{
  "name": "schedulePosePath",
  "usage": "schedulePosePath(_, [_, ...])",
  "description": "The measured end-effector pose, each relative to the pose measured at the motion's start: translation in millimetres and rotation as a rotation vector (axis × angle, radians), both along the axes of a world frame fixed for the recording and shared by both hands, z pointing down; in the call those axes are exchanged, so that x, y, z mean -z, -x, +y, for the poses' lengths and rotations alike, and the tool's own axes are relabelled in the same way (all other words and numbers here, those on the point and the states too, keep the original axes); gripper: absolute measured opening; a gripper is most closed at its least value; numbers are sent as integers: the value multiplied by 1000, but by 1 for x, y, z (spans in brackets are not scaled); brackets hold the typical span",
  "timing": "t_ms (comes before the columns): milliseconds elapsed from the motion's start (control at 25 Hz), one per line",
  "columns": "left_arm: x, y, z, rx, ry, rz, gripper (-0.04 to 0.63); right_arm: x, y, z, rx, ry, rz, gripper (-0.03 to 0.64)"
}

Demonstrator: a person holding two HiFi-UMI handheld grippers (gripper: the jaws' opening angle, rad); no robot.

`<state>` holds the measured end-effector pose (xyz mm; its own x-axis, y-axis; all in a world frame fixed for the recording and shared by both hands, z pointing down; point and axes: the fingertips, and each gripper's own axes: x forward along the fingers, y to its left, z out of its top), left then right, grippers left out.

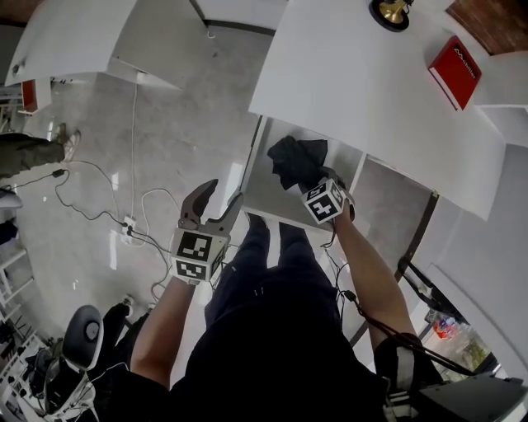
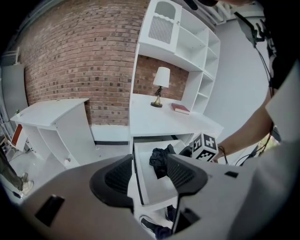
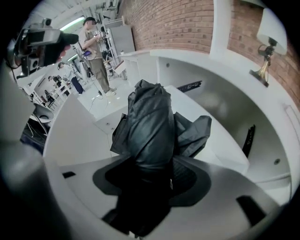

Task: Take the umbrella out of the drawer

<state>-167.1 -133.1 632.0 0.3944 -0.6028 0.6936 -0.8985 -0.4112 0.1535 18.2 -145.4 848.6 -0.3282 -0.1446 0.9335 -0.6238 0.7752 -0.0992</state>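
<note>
- The umbrella (image 3: 150,126) is a folded black one. Its thin cloth is shiny, loose and crumpled, with flaps that hang out at both sides.
- It is over the back half of the open drawer (image 1: 272,196). Whether its lower end touches the drawer bottom I cannot tell.
- The drawer is a flat white box with smooth bottom and low straight walls, pulled out from under the white worktop (image 1: 355,74).
- On the worktop, well apart from the drawer, stand a lamp (image 1: 392,10) with brass foot and a red book (image 1: 455,72).
- The front half of the drawer is bare, and there is free room above it. The front edge of the worktop is near the umbrella, just behind it.
- The floor (image 1: 190,140) is glossy pale stone, with thin cables (image 1: 99,210) lying at the left.
- The right tool (image 3: 150,164) points steeply down into the drawer. Its ribbed dark pads are clenched on the umbrella's body from both sides, and the forearm reaches forward from the person's right.
- The left tool (image 2: 149,173) hangs in front of the drawer's left corner and is tilted downward. Its jaws are apart with nothing between them, and it touches nothing.
</note>
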Motion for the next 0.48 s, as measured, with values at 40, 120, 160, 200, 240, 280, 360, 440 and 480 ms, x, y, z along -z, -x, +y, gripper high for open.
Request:
schedulePosePath(40, [5, 0, -1, 1, -9, 10, 232, 11, 0, -1, -9, -14, -6, 239])
schedulePosePath(120, [18, 2, 2, 17, -14, 42, 230, 34, 1, 3, -15, -34, -19, 239])
schedulePosePath(160, [24, 4, 3, 24, -17, 55, 230, 46, 2, 7, -16, -44, -26, 239])
schedulePosePath(200, [30, 5, 3, 26, -25, 63, 230, 57, 3, 8, -19, -58, -33, 239])
schedulePosePath(240, [35, 6, 1, 24, -39, 66, 230, 68, 4, 7, -28, -75, -42, 238])
schedulePosePath(280, [40, 7, -3, 21, -56, 67, 230, 79, 4, 5, -42, -93, -54, 238])
schedulePosePath(360, [50, 8, -9, 15, -85, 73, 230, 101, 4, 0, -85, -128, -84, 236])
schedulePosePath(440, [59, 11, -13, 13, -112, 82, 230, 124, 5, -3, -132, -161, -111, 236])
schedulePosePath(480, [64, 13, -14, 12, -125, 87, 230, 135, 6, -6, -152, -178, -120, 236])
